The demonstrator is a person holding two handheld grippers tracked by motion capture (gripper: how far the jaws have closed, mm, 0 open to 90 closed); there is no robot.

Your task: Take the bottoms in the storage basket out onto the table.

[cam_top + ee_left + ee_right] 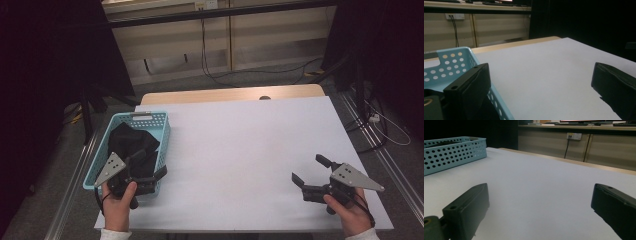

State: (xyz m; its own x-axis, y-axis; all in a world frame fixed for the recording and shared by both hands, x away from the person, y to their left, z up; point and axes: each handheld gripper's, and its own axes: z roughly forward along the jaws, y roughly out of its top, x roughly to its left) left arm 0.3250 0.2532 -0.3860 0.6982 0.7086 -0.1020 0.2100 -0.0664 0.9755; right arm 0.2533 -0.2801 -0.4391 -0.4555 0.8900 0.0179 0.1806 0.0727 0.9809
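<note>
A light blue perforated basket [137,116] stands at the table's left side with a black cloth [131,142] bundled inside it. My left gripper [150,164] hovers at the basket's near right corner, open and with nothing between its jaws. In the left gripper view the gripper [541,72] straddles the basket's wall [461,58], one jaw over the basket and one over the table. My right gripper [308,168] is low over the table's near right part, open, with nothing between its jaws. In the right gripper view it [540,192] faces across the white top, and the basket [454,147] is far off at the left.
A white sheet [240,140] covers the table, with a wooden strip [230,94] along the far edge. Metal rails [385,160] run beside the table. Cables [260,70] lie on the floor beyond, and dark stands [90,100] rise at both sides.
</note>
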